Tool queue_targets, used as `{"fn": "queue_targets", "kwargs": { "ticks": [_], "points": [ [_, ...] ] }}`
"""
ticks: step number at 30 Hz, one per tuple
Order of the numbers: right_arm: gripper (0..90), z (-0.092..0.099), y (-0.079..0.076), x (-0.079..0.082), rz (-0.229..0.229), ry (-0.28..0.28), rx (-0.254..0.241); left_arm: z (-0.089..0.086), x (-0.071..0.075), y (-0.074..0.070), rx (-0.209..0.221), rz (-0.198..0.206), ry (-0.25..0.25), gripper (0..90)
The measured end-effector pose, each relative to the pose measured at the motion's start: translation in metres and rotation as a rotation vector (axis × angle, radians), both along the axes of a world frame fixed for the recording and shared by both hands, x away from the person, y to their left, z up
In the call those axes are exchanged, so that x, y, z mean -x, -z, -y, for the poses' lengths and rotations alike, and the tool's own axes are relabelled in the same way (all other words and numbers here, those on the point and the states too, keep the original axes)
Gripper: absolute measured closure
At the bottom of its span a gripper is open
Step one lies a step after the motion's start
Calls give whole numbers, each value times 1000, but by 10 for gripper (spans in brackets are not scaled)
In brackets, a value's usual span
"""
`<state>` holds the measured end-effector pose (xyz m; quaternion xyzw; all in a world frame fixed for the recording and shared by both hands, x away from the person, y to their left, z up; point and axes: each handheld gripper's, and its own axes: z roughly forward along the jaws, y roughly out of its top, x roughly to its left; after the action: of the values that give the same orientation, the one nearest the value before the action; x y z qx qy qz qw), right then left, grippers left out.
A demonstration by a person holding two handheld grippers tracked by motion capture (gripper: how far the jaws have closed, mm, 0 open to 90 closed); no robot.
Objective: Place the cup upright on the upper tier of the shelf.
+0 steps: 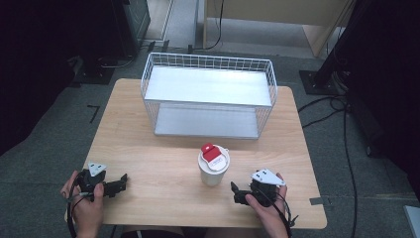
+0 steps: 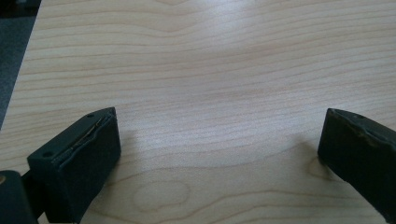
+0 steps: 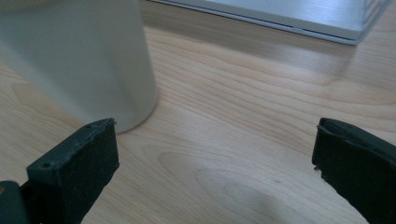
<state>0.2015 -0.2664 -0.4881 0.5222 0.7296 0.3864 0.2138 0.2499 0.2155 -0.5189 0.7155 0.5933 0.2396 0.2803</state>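
The wire shelf rack (image 1: pixel 208 94) stands at the far edge of the table (image 1: pixel 148 158), its two grey shelves bare and its front side open toward the person. Between the rack and the near edge, a little right of the middle, stands the white cup (image 1: pixel 213 166), upright, closed with a white lid that carries a red tab; whatever is in it is hidden.

The cup is tall and narrow, so a sideways knock would likely tip it. The right gripper (image 1: pixel 237 192) lies low near the near right corner, jaws wide apart and gripping nothing, and in the right gripper view the cup wall (image 3: pixel 79 60) sits just off its left jaw rather than between the two. Closing from there would probably shove the cup, not grip it.

The left gripper (image 1: pixel 120 182), near the near left corner, also has its jaws apart over bare wood, well away from the cup.
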Motion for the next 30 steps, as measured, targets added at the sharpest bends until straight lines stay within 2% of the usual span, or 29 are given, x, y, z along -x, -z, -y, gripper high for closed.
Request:
{"fn": "queue_targets", "kwargs": {
  "ticks": [12,19,30],
  "points": [
    [1,-28,-7,-1,20,-77,-24,0,0,0,-1,-1,1,0],
    [1,-51,-12,-6,41,-135,-39,0,0,0,-1,-1,1,0],
    [1,-75,-22,-14,92,-145,-70,0,0,0,0,-2,0,0]
  ]
}}
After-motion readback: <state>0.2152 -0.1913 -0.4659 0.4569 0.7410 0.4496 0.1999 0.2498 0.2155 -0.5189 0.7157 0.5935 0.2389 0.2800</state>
